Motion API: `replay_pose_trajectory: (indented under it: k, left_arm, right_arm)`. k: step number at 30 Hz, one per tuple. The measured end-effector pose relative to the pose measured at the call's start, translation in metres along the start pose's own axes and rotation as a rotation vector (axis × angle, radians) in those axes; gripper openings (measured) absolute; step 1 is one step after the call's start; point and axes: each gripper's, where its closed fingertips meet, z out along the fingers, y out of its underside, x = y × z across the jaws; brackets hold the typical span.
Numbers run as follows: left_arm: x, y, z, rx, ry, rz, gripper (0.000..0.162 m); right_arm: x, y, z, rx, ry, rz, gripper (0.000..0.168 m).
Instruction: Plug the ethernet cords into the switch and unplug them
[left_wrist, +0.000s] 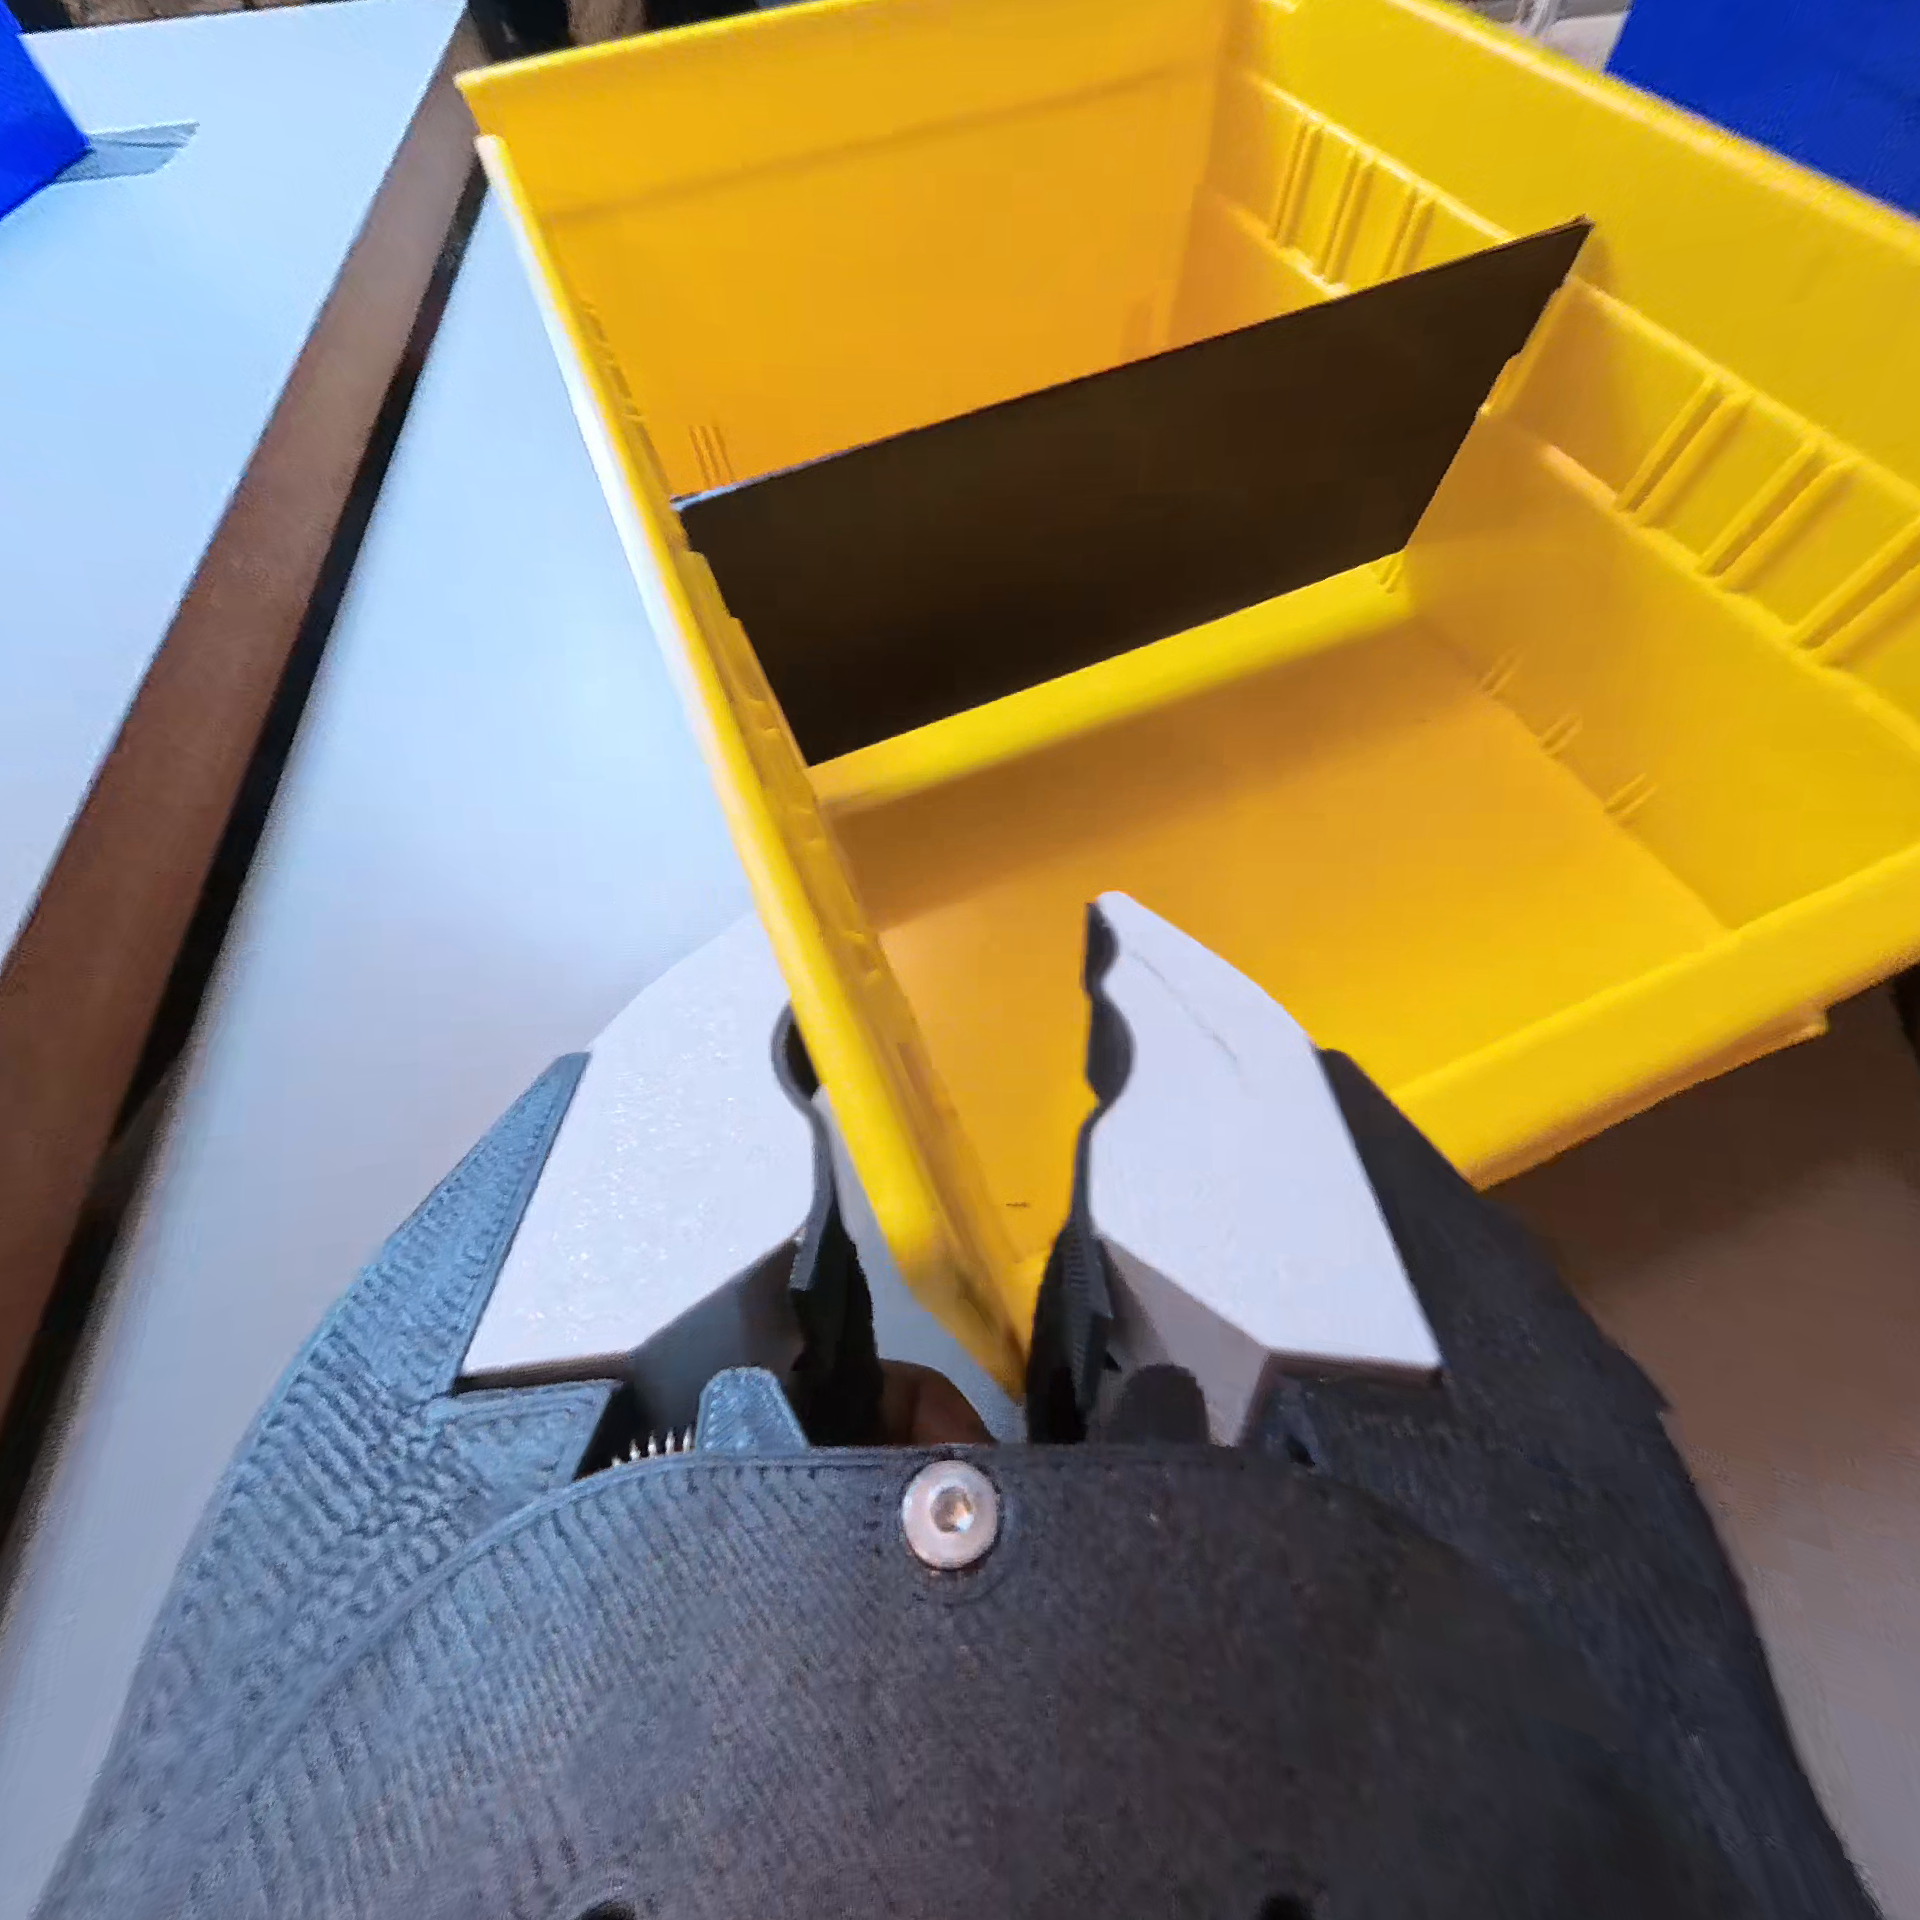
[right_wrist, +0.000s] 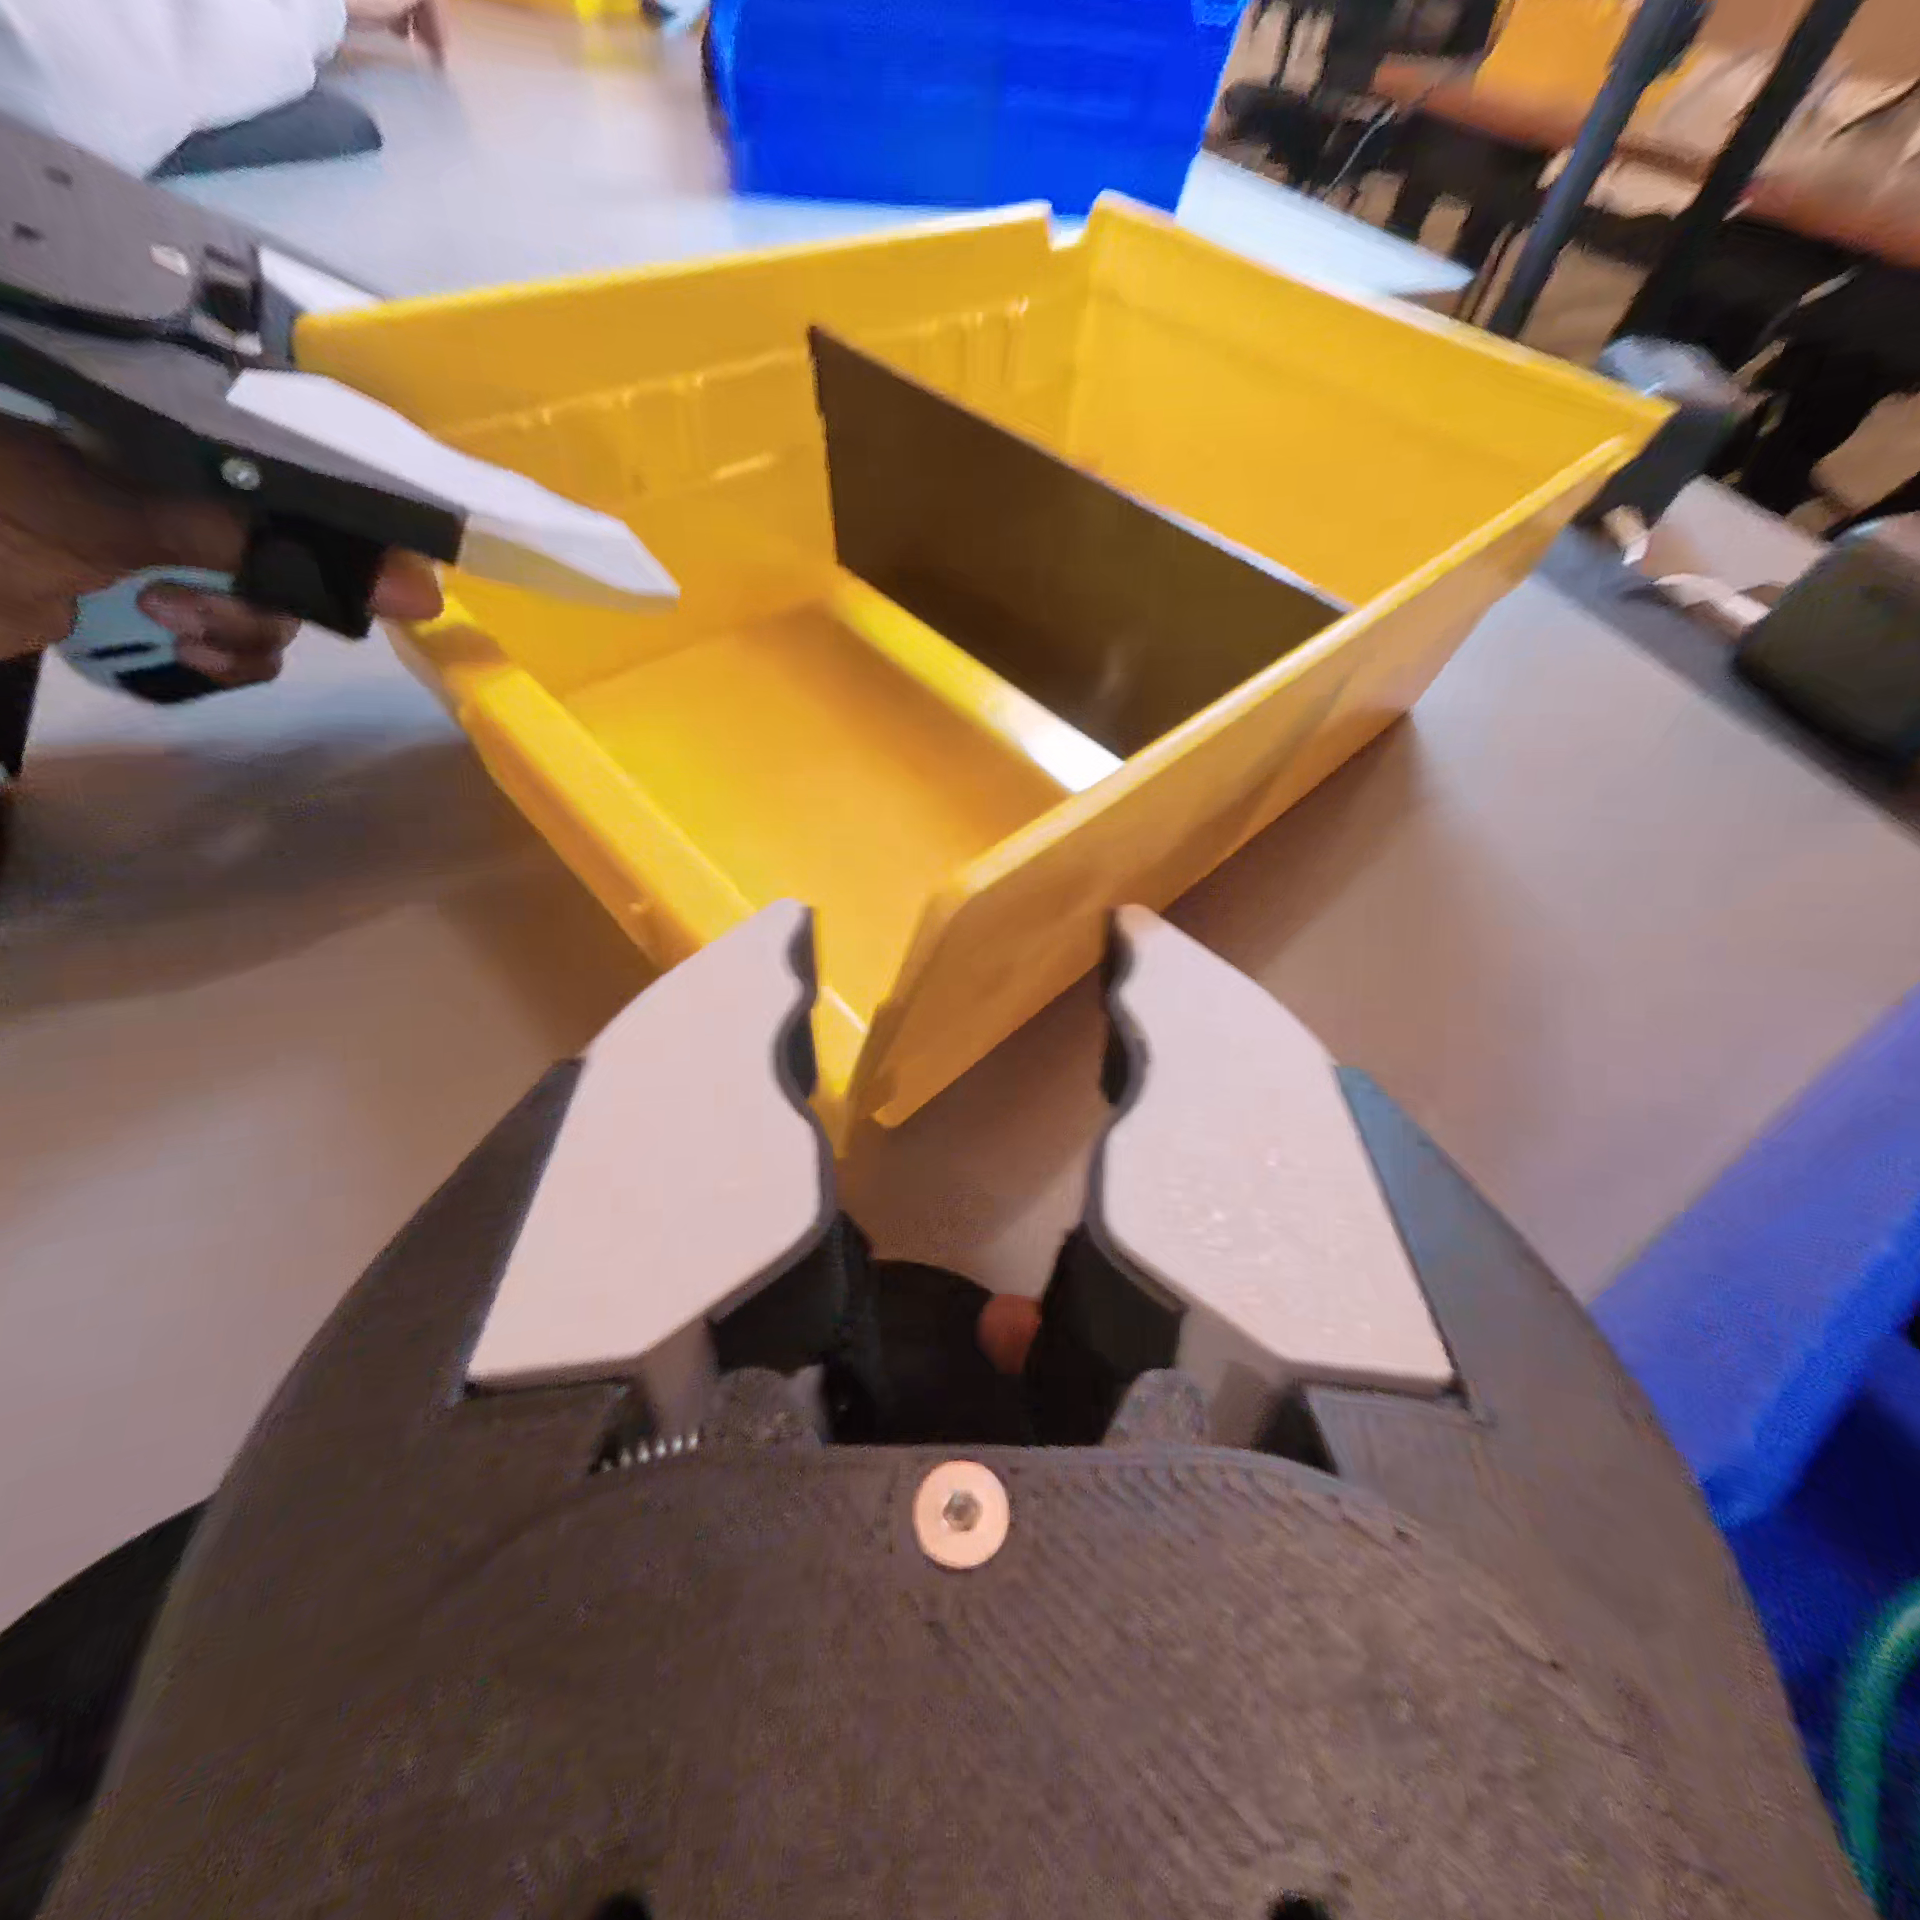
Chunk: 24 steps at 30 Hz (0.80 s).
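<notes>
No ethernet cord or switch is clearly in view. A yellow plastic bin (left_wrist: 935, 260) with a black divider (left_wrist: 1091, 540) across its middle fills both views, and both of its compartments look empty. My left gripper (left_wrist: 940, 925) is open and straddles the bin's left wall, one finger outside and one inside. My right gripper (right_wrist: 961, 920) is open, with the bin's (right_wrist: 1299, 416) near corner between its fingers. The left gripper (right_wrist: 509, 447) also shows at the left of the right wrist view, on the far wall, held by a hand (right_wrist: 187, 623).
The bin sits on a brown table (right_wrist: 1558, 935) next to a light grey top (left_wrist: 468, 727). Blue bins stand behind (right_wrist: 956, 94) and at the right (right_wrist: 1766, 1299), where a green cable (right_wrist: 1870, 1714) shows. A dark box-like object (right_wrist: 1839, 644) lies at the far right.
</notes>
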Motion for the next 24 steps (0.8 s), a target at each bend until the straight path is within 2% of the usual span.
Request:
replay_pose_trajectory:
  k: [2,4,9,16,20,24]
  left_arm:
    - [-0.008,0.000,-0.001,-0.014,-0.084,0.018,0.032]
    - [-0.011,0.000,-0.002,-0.025,-0.143,0.015,0.025]
    - [-0.017,-0.023,-0.016,0.085,-0.252,0.016,0.010]
    - [0.000,-0.079,-0.055,0.303,-0.317,0.053,0.010]
    - [0.028,-0.118,-0.071,0.413,-0.294,0.066,0.011]
    - [0.070,-0.154,-0.073,0.478,-0.215,0.099,0.015]
  right_arm:
    - [0.000,0.004,0.003,-0.028,-0.013,0.010,0.032]
    - [-0.001,0.004,0.002,-0.025,-0.013,-0.001,0.032]
    - [-0.003,0.004,-0.001,-0.020,0.063,-0.156,0.029]
    - [0.007,-0.034,-0.031,0.173,0.143,-0.214,0.027]
    - [0.024,-0.064,-0.069,0.263,0.232,-0.252,0.025]
    - [0.048,-0.082,-0.117,0.298,0.336,-0.285,0.023]
